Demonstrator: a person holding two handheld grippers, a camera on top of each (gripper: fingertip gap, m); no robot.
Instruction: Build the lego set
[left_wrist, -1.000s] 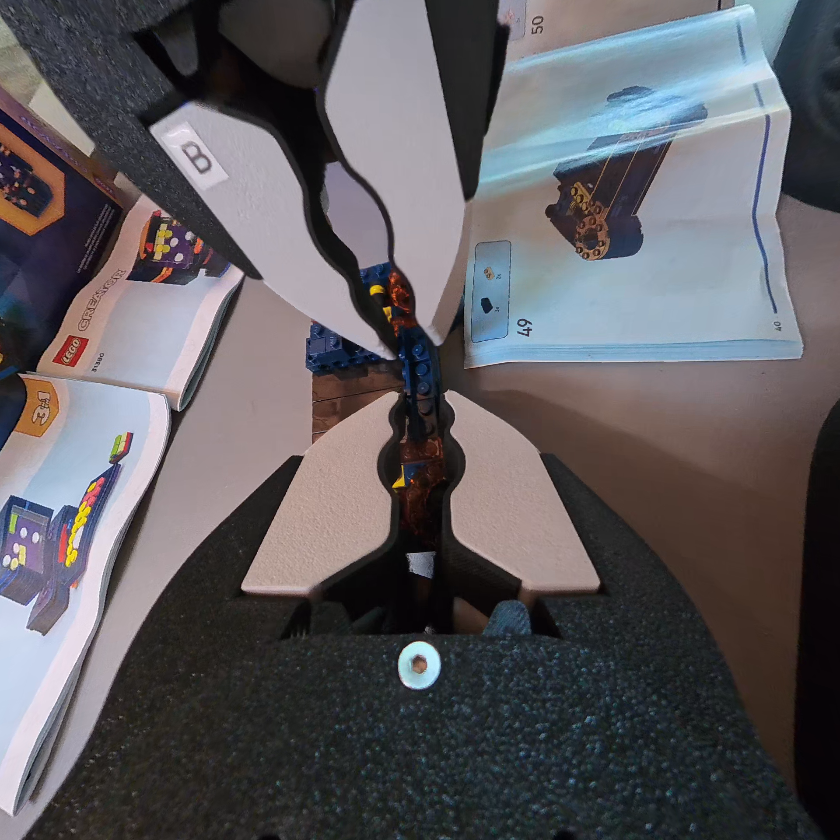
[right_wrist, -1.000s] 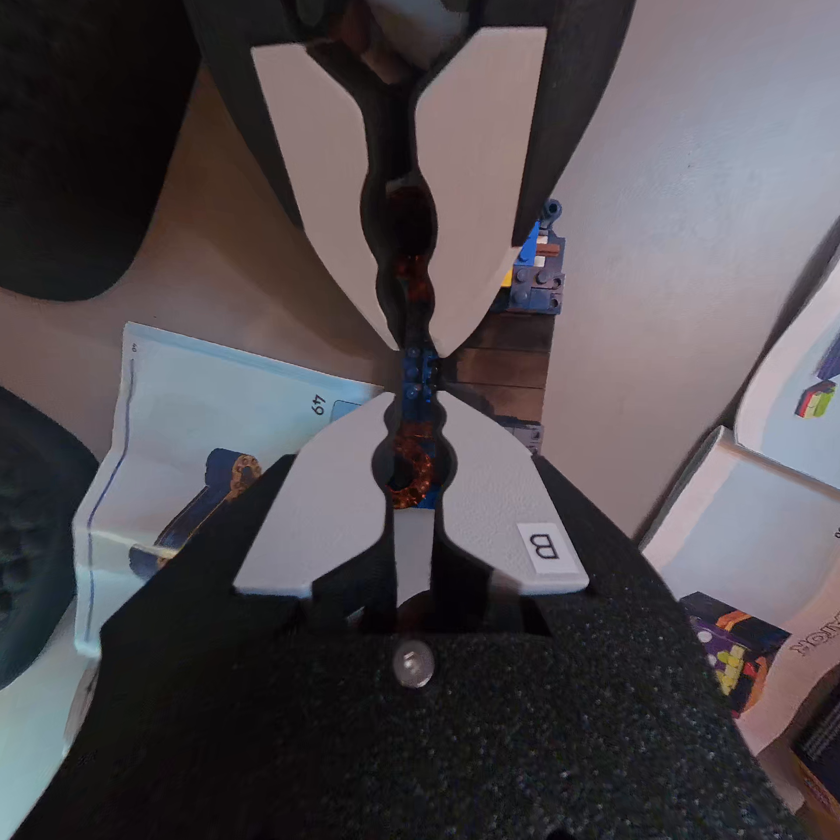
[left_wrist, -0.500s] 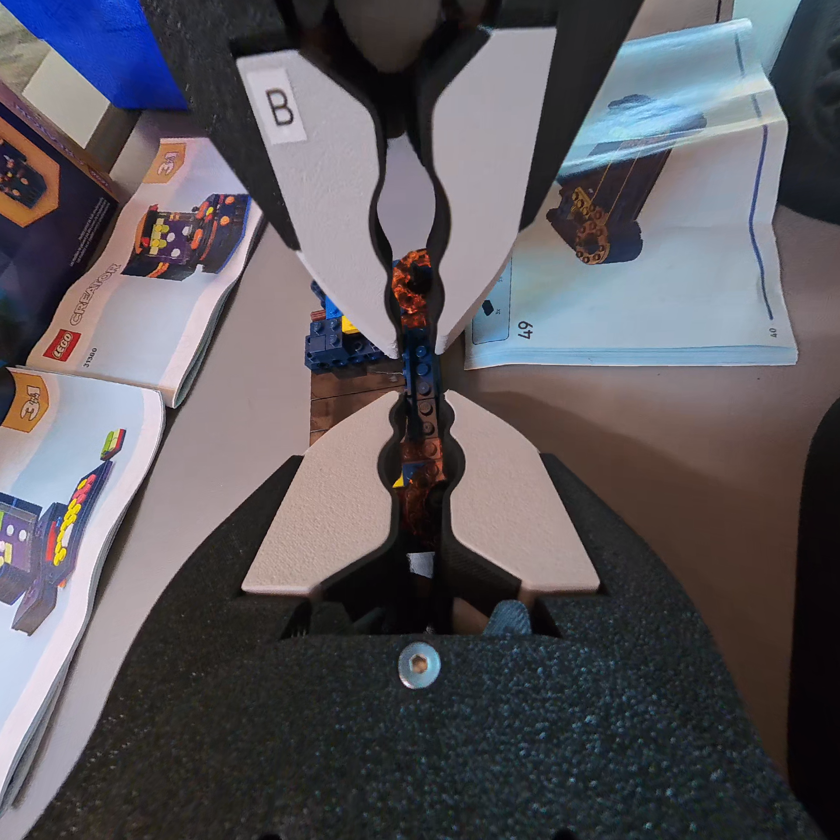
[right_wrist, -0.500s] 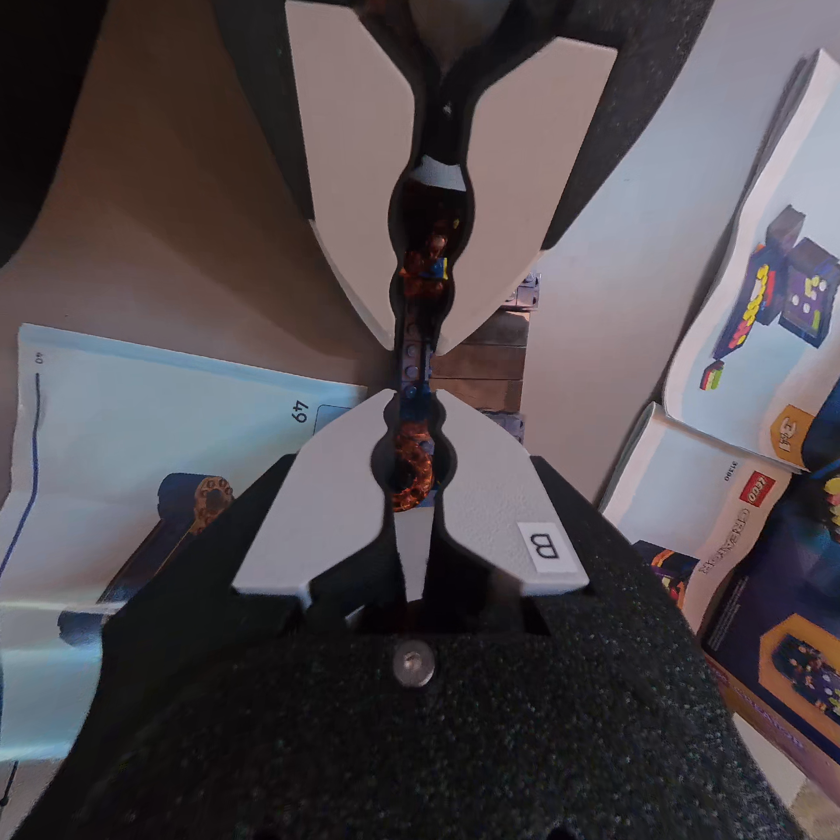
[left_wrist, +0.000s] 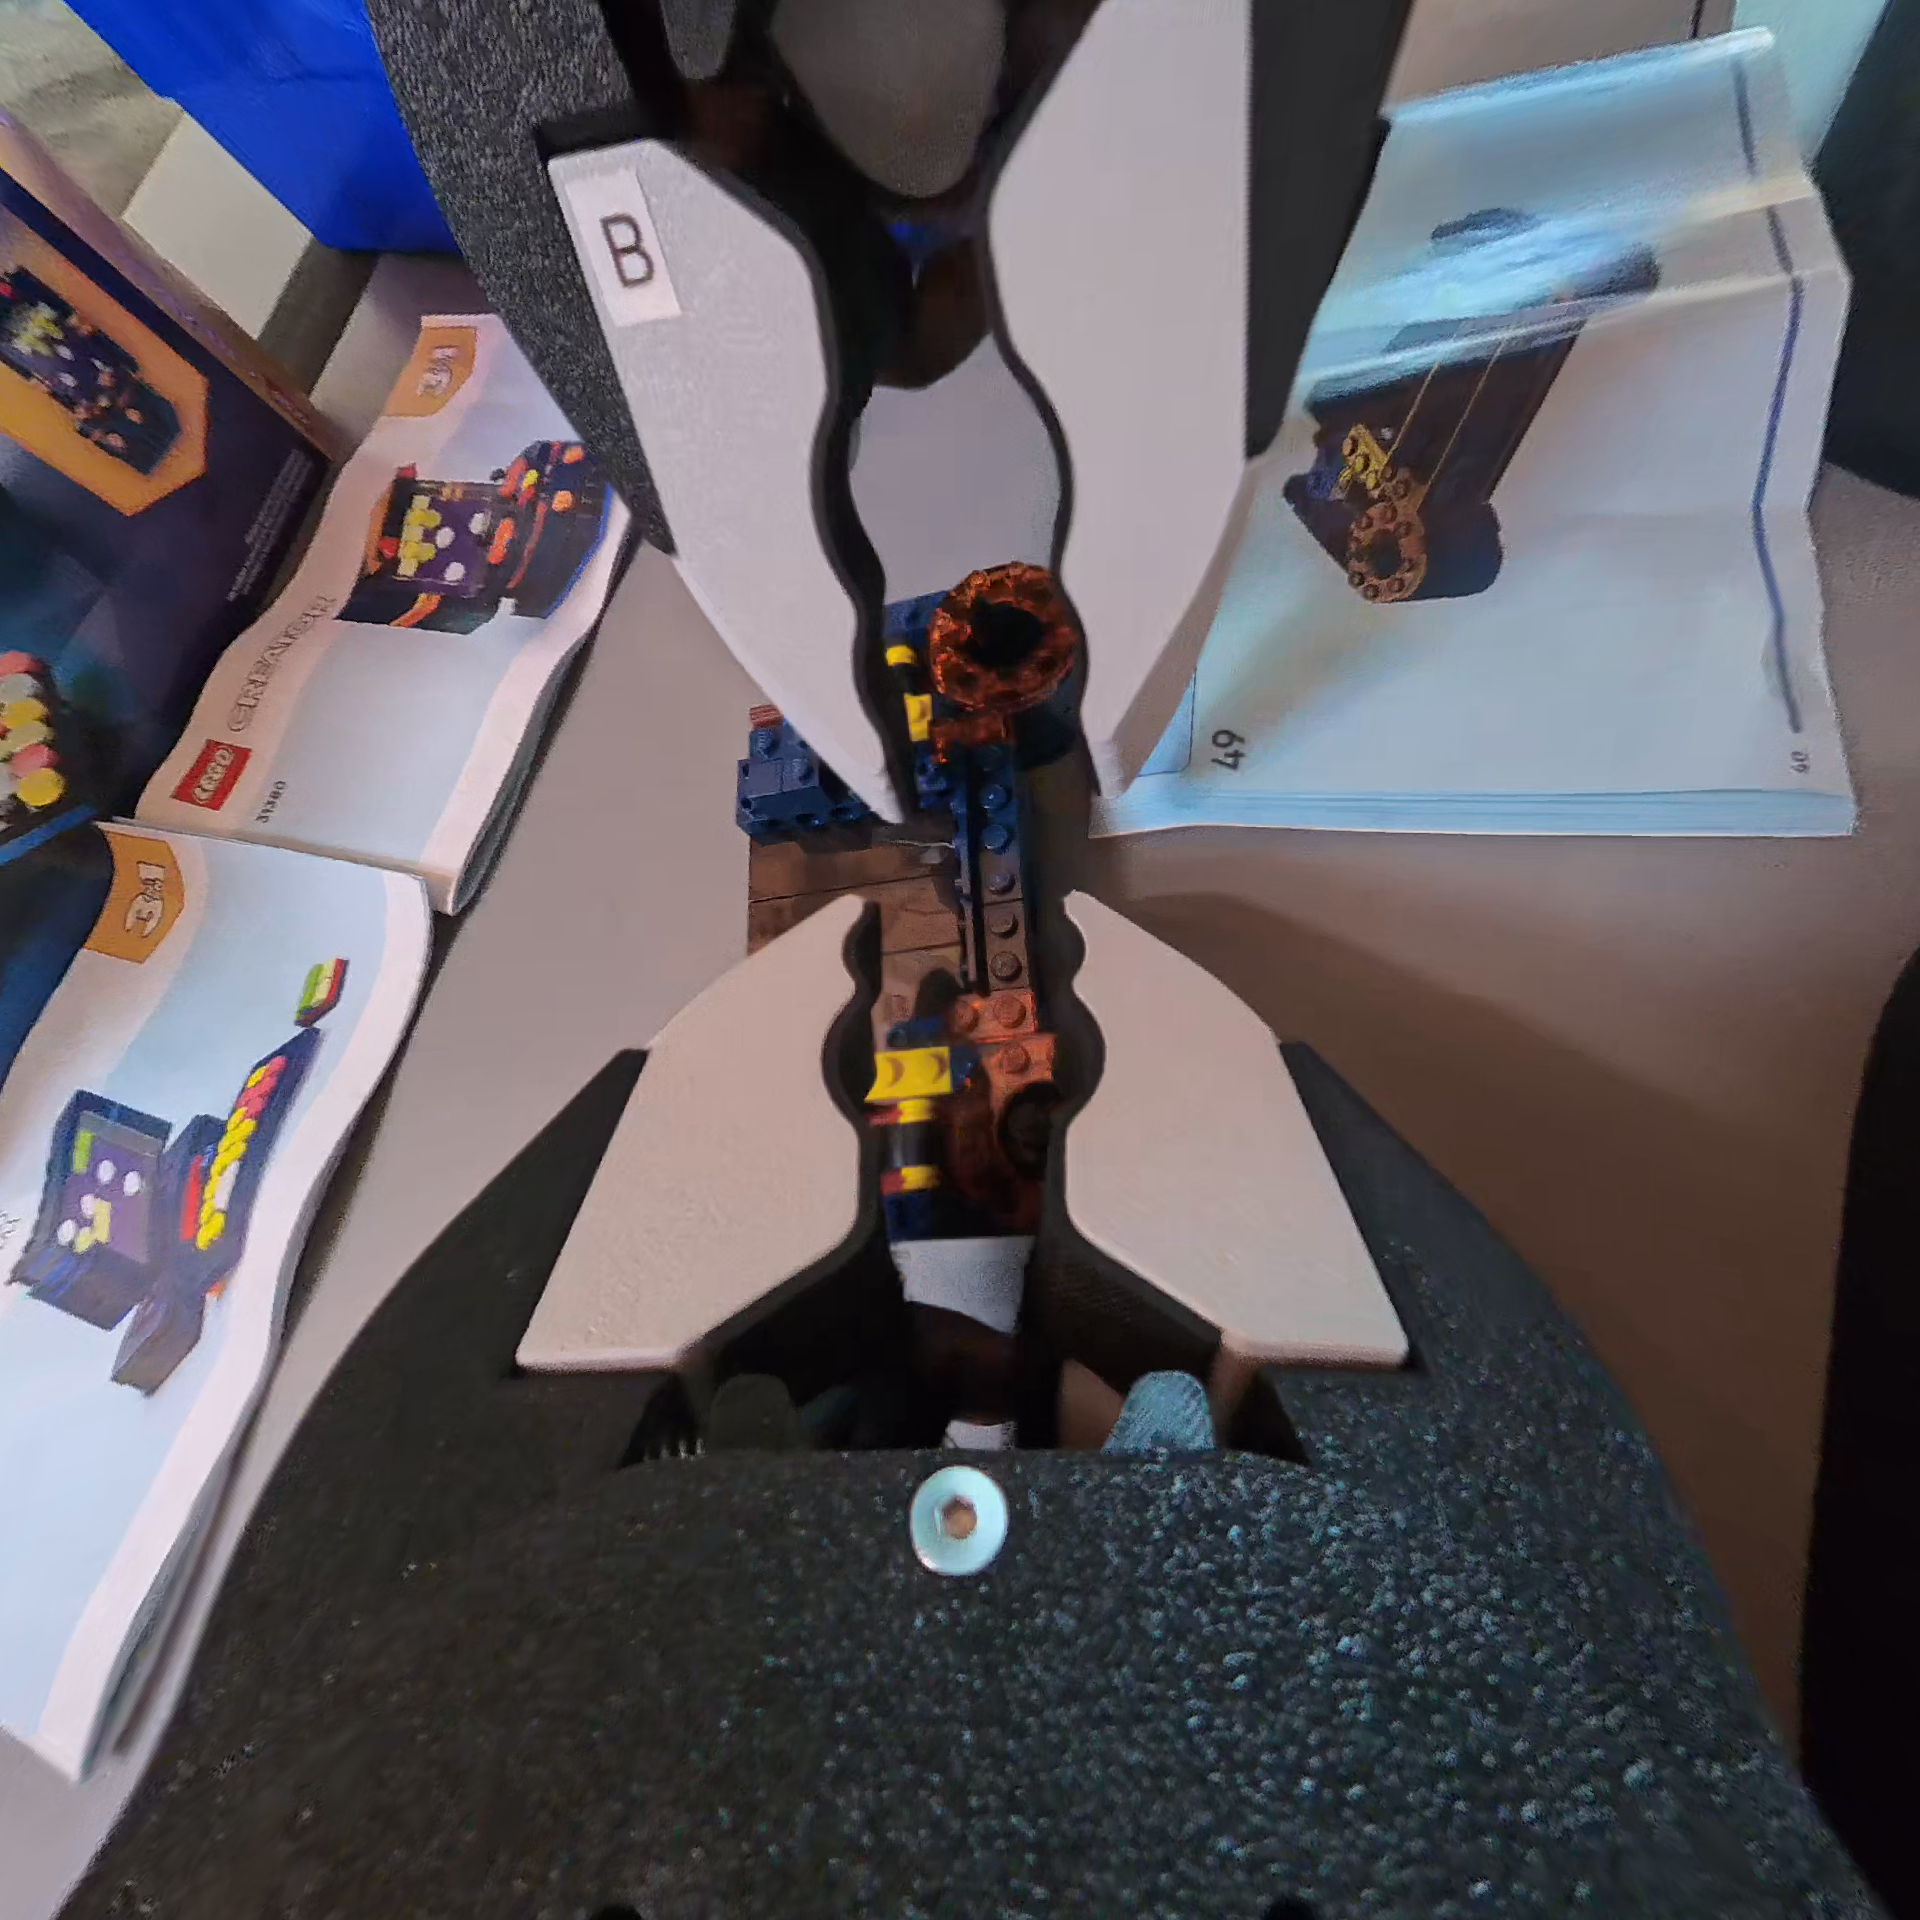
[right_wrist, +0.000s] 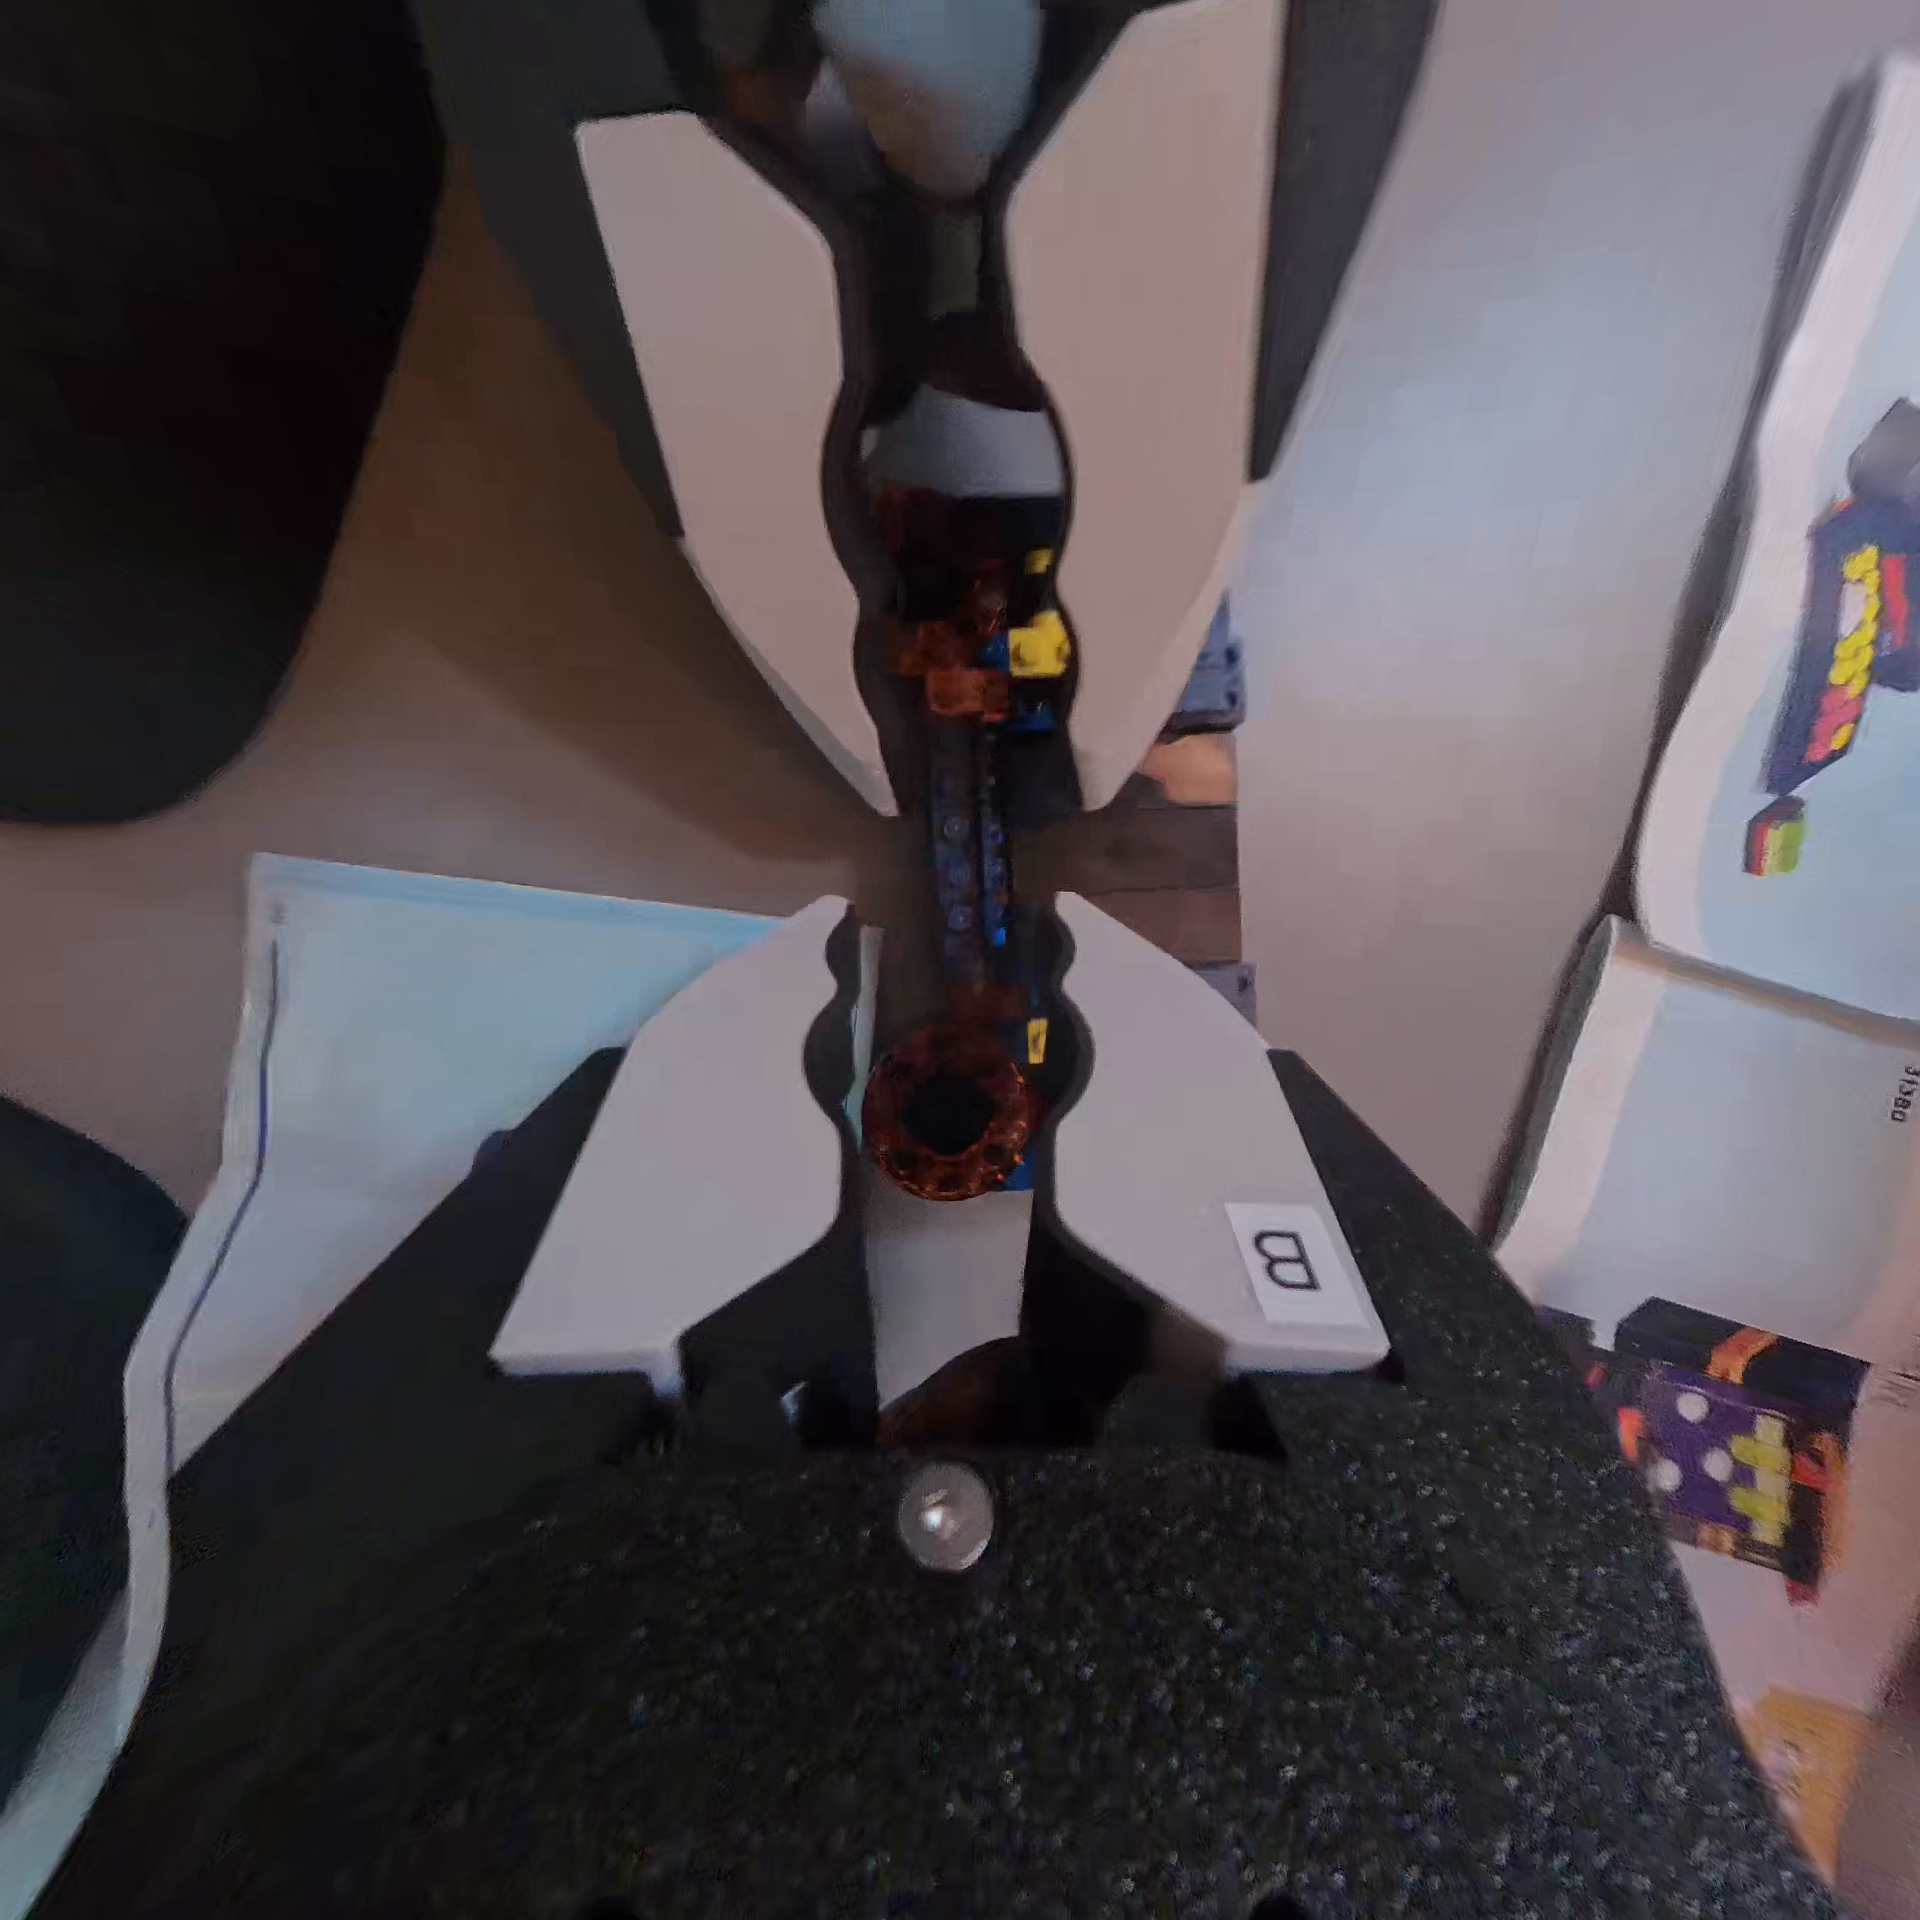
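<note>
Spread now, both pairs of tongs, after pinching tight half a second back. Left tongs at centre frame of the left wrist view, pointing up the picture; right tongs at centre frame of the right wrist view, and met tip to tip by the other pair coming down from the top edge. Daylight on each side of the brick strip, so no pad pressing on it any longer.

Released, then, by both at once. Lying lengthwise in the channel between the four fingers: dark blue studded middle, orange ring at the far end between the upper pair's fingers, yellow and orange bricks at the near end between the lower pair's. Under and to the left of it, a brown plate with a cluster of blue bricks at its far edge. Cannot tell whether resting on that plate or on the desk.

Pose: held low and nose to nose, close to level over the desk, fingertips nearly meeting above the plate.

Around them: open booklet in the upper right, two more booklets at the left edge, a dark printed box in the upper left.
</note>
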